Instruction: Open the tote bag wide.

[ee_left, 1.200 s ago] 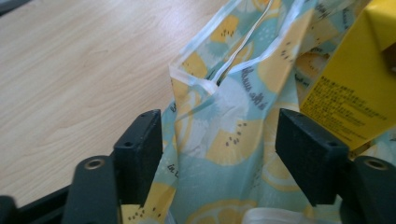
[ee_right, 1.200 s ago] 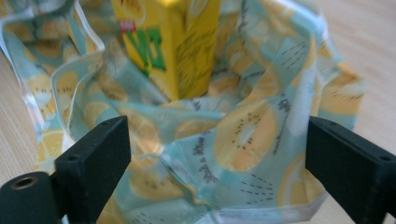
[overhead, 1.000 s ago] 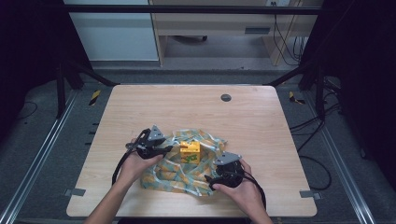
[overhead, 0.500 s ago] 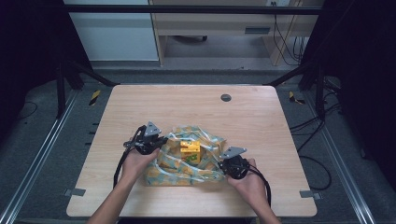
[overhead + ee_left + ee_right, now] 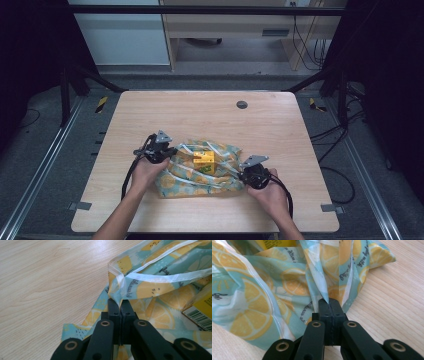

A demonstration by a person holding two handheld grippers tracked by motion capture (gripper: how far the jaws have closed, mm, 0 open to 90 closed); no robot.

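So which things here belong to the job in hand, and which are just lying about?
In the job:
lemon-print bag, pinched at both ends
yellow box on it
left gripper, shut on bag
right gripper, shut on bag

Lying about:
dark round cap in table

Overhead plus two close gripper views
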